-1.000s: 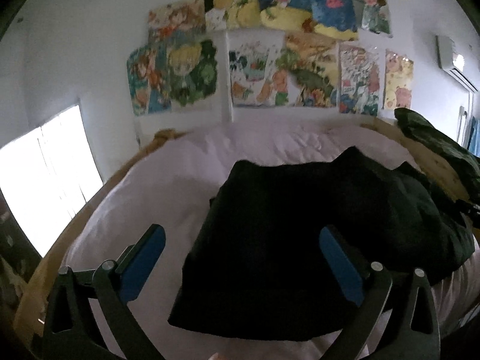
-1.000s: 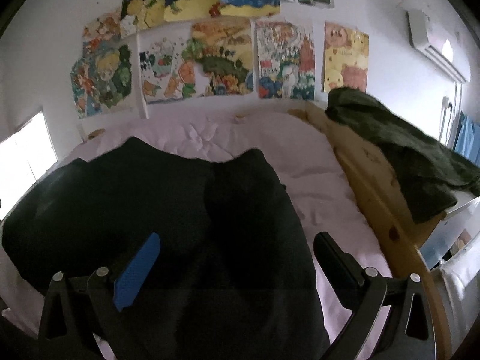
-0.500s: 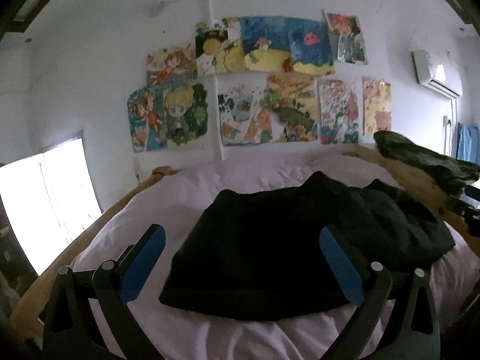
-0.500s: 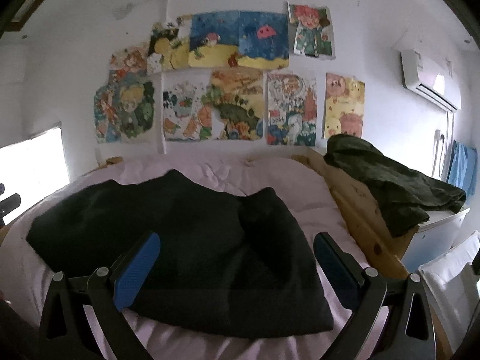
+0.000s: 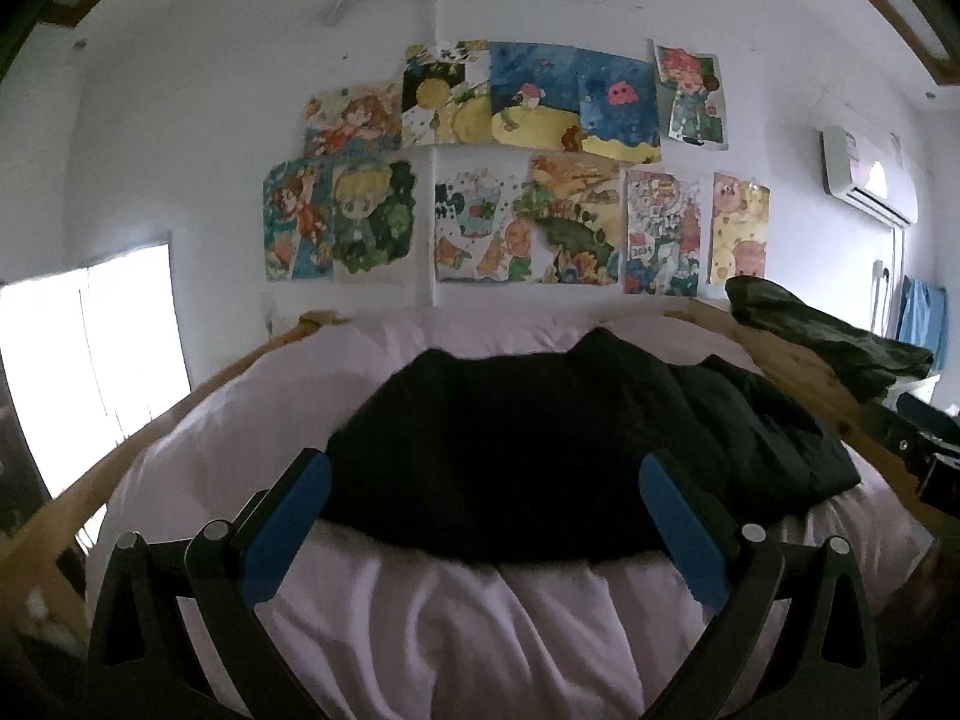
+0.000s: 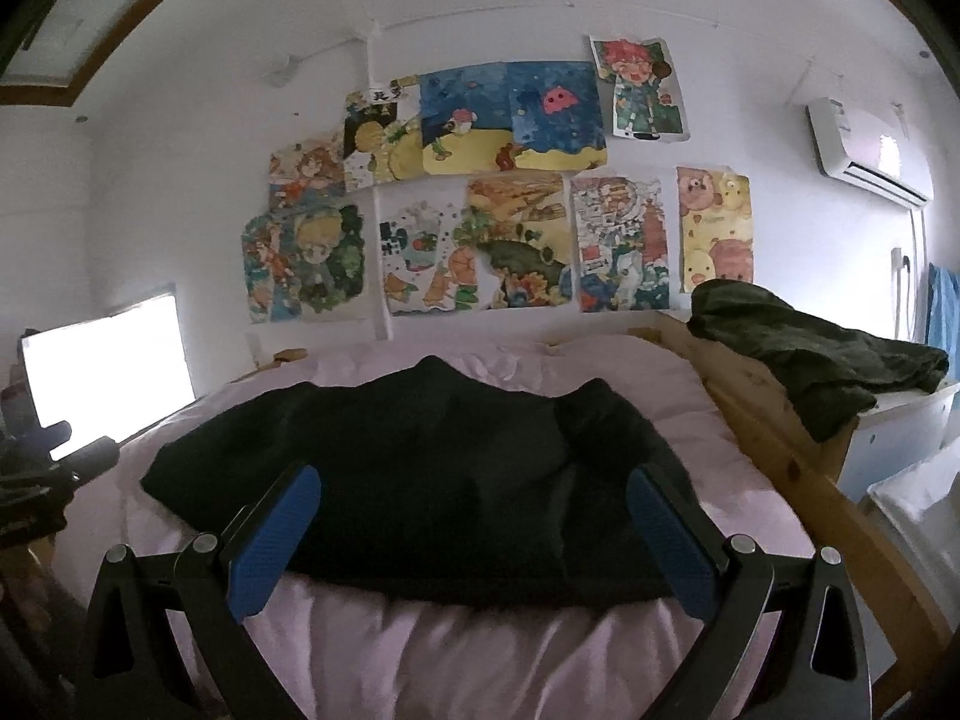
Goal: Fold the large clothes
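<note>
The left gripper [image 5: 483, 516] is held level and points toward the far wall, its two blue-padded fingers [image 5: 288, 522] spread wide with nothing between them. The right gripper [image 6: 474, 516] has the same pose: level, pointing far, blue pads [image 6: 669, 540] wide apart and gripping nothing. Each shows at the edge of the other's view, so the two sit side by side, well apart.

White wall [image 5: 180, 138], drawings [image 5: 516, 180], window [image 5: 90, 372], perhaps curtained.
</note>
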Demonstrator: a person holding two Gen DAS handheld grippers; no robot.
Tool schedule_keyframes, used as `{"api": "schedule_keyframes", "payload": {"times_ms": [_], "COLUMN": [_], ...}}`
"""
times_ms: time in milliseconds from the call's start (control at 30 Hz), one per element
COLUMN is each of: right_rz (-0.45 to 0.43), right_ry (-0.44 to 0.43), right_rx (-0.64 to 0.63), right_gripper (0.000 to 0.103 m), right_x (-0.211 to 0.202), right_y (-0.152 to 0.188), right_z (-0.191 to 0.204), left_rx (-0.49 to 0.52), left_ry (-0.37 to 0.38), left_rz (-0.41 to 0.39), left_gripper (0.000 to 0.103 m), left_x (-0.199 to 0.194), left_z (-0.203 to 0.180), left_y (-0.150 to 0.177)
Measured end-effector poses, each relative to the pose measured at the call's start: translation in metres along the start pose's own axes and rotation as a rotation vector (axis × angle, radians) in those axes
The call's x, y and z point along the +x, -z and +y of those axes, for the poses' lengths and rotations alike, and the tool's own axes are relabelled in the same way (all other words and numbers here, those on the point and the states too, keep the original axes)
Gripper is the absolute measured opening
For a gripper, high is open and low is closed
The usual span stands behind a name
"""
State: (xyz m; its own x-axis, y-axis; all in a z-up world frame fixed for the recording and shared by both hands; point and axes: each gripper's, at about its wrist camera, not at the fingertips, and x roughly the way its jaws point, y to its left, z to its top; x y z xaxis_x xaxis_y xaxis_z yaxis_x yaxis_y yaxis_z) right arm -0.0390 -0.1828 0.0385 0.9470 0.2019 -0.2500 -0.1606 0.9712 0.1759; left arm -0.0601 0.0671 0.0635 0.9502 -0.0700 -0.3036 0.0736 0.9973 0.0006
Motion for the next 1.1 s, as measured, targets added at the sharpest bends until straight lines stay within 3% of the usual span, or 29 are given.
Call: {"api": "schedule_keyframes", "payload": {"times_ms": [167, 333, 533, 800, 1100], "right_rz": [0.029, 0.067, 0.077, 0.146, 0.157], "right_ry": [-0.024, -0.047, -0.051, -0.053, -0.058], "right_rx": [0.008, 0.007, -0.007, -0.028, -0.029], "right_gripper": [0.103, 0.103, 0.103, 0.103, 0.103], "right_x": [-0.007, -0.012, -0.013, 0.000, 0.003], "right_y": [0.009, 0.021, 0.027, 0.037, 0.039], "right_z": [0.006, 0.013, 0.017, 0.019, 0.019], "left_rx": [-0.060, -0.014, 0.031, 0.021, 0.027], "left_ry": [0.001, -0.018, -0.013, -0.013, -0.019], "left_rz": [0.044, 0.093, 0.103, 0.122, 0.134], "left_gripper": [0.101, 0.101, 0.101, 0.101, 0.101], "left_x": [-0.014, -0.013, -0.011, -0.003, 0.000], "left_z": [0.003, -0.005, -0.014, -0.013, -0.013], "left_y": [0.016, 0.025, 0.034, 0.037, 0.038]}}
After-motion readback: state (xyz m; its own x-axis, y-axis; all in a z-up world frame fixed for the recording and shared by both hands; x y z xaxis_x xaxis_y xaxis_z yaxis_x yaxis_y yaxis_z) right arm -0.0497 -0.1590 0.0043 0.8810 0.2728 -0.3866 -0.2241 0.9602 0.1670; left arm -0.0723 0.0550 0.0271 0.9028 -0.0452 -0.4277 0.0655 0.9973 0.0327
